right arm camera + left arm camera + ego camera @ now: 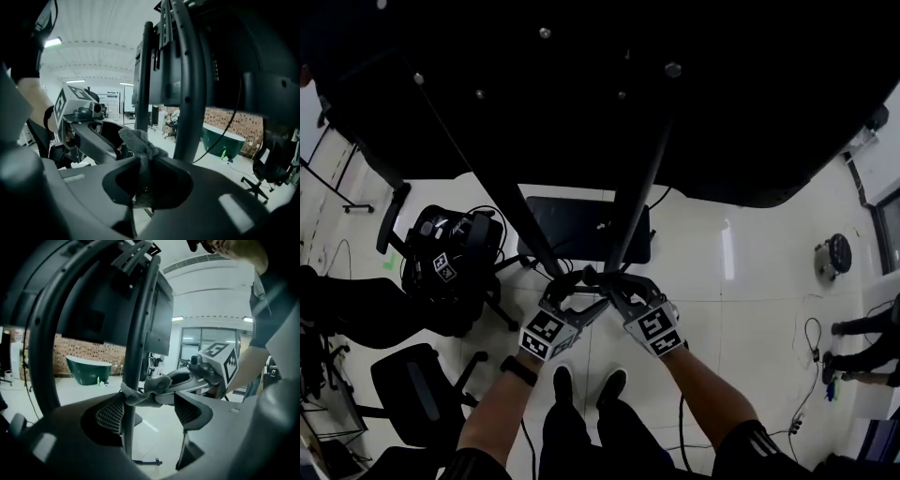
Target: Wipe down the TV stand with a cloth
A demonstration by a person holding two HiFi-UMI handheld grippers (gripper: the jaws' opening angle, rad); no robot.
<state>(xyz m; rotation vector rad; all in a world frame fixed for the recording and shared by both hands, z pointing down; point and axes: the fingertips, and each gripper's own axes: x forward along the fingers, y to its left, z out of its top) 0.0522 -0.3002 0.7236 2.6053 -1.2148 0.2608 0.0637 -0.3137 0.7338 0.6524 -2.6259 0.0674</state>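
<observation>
The black TV stand has two slanted poles (pixel 639 192) running down to a dark base (pixel 581 230) under the big screen (pixel 581 84). Both grippers meet low at those poles. My right gripper (pixel 142 183) is shut on a grey cloth (pixel 139 142), and the cloth (pixel 151 386) presses against one pole (pixel 133 357). My left gripper (pixel 149 413) is open, its jaws set wide on either side of that pole, the pole close to the left pad. In the head view the left gripper (pixel 569 284) and right gripper (pixel 602 278) nearly touch.
Black office chairs (pixel 450 255) (pixel 417 384) stand on the white floor at the left. Cables and a round device (pixel 836 253) lie at the right. A green bathtub (pixel 89 370) sits by a brick wall behind the stand. The person's shoes (pixel 586 384) are just below the grippers.
</observation>
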